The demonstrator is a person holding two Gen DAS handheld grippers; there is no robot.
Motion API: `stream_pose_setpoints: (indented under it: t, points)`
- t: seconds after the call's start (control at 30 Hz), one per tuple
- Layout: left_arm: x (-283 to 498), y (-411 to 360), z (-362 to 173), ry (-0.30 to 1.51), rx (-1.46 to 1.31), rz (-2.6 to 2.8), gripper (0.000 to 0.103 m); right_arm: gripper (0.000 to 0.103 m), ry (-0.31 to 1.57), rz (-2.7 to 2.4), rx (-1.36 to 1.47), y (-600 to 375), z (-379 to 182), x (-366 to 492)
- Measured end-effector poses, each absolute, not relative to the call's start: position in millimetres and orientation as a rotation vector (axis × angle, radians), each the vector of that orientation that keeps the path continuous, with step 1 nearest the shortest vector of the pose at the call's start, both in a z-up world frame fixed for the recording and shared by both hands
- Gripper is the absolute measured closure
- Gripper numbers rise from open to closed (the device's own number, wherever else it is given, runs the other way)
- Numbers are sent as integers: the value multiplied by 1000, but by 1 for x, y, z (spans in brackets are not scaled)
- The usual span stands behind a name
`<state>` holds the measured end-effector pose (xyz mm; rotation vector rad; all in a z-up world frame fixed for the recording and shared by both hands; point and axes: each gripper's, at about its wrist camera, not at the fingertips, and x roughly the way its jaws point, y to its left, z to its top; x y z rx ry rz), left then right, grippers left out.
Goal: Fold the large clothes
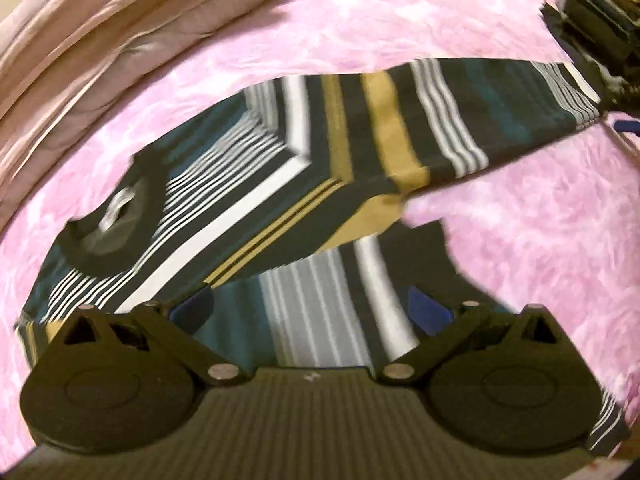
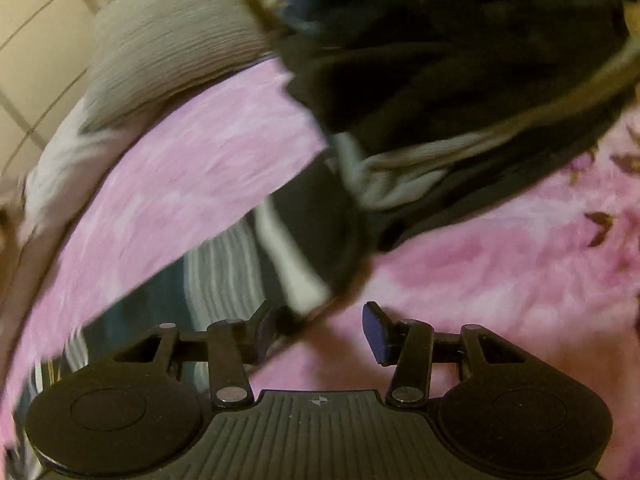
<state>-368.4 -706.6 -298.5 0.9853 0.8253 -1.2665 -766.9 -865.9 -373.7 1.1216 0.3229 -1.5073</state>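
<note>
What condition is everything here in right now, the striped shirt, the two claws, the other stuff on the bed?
striped shirt: partly folded, one side flipped over, lying on the pink blanket.
left gripper: jaws apart, shirt fabric between them.
right gripper: open, holding nothing, at the shirt's edge.
dark clothes heap: unfolded, bunched up.

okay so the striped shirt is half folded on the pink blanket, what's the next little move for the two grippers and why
Probably lift the right gripper clear. Its fingers stand apart over the pink blanket with nothing between them, and the striped shirt already has one side folded across. The left gripper sits spread over a striped flap; whether it grips it is unclear, so lay that flap flat next.
</note>
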Motion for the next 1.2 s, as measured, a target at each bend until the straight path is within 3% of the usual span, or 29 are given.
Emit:
stream_pose_setpoints:
  t: [0.17, 0.23, 0.4, 0.57, 0.73, 0.93, 1.1, 1.17, 1.2]
  points:
    - [-395, -730, -295, 801, 1025, -1298, 1, 60, 167, -1471, 1180, -880, -384, -794]
    - [-401, -734, -290, 798, 1024, -1308, 2, 84, 118, -1470, 1212, -876, -380, -797]
    - [-402, -733, -279, 795, 1002, -1323, 2, 103, 104, -1493, 1147, -860, -345, -786]
    - [-384, -709, -266, 789, 948, -1317, 1, 103, 164, -1474, 1006, -851, -301, -746]
    - [-345, -665, -253, 794, 881, -1286, 2, 103, 237, -1348, 783, -840, -246, -651]
    - [-266, -587, -238, 828, 808, -1192, 1, 103, 253, -1055, 517, -787, -191, -457]
    - [-181, -506, -233, 873, 761, -1050, 1, 102, 277, -726, 461, -734, -210, -272]
    - [-151, -479, -236, 893, 752, -997, 1, 94, 395, -580, 439, -714, -237, -208]
    - [-139, -468, -237, 898, 747, -976, 1, 82, 443, -558, 428, -701, -248, -188]
